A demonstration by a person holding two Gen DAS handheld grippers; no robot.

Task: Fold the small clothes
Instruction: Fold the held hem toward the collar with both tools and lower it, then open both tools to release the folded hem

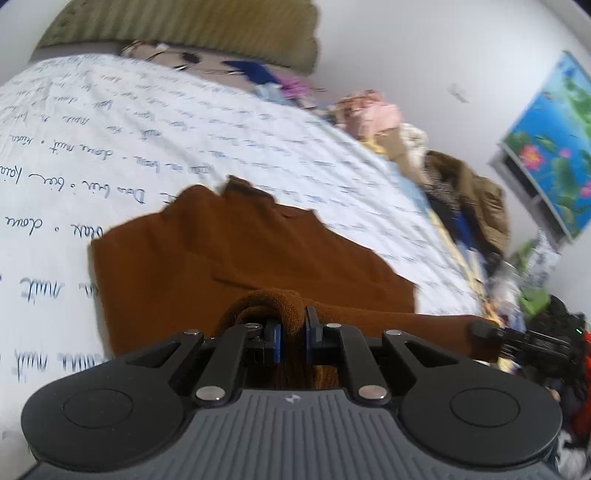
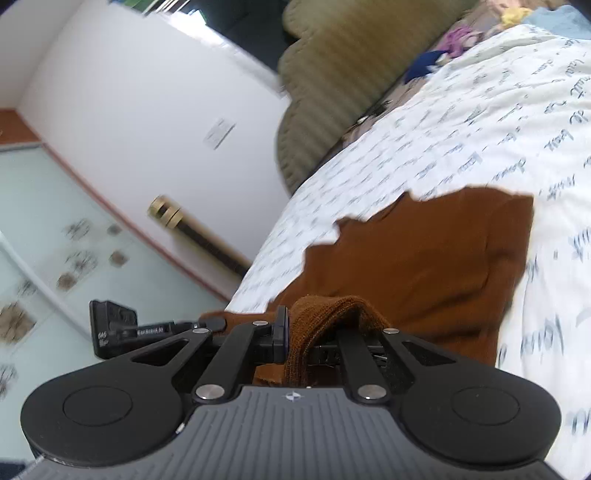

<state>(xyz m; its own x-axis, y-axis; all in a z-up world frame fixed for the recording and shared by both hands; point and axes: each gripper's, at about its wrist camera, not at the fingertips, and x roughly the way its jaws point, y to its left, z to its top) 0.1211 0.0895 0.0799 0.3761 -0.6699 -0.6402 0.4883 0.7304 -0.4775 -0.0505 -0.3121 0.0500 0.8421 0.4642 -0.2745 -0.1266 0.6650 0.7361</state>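
A brown knitted garment (image 1: 236, 254) lies spread on a white bedsheet with handwriting print (image 1: 110, 122). My left gripper (image 1: 293, 334) is shut on a bunched edge of the garment at its near side. In the right wrist view the same brown garment (image 2: 424, 266) stretches away over the sheet (image 2: 461, 122). My right gripper (image 2: 306, 332) is shut on a thick ribbed fold of it, which hides the right finger. The right gripper also shows at the right edge of the left wrist view (image 1: 480, 330), and the left gripper shows in the right wrist view (image 2: 214, 323). Both hold the near edge lifted.
A green ribbed cushion (image 1: 207, 29) lies at the head of the bed. A heap of mixed clothes (image 1: 454, 192) runs along the bed's far side. A flower picture (image 1: 554, 147) hangs on the wall. In the right wrist view, tiled floor (image 2: 55, 240) lies beside the bed.
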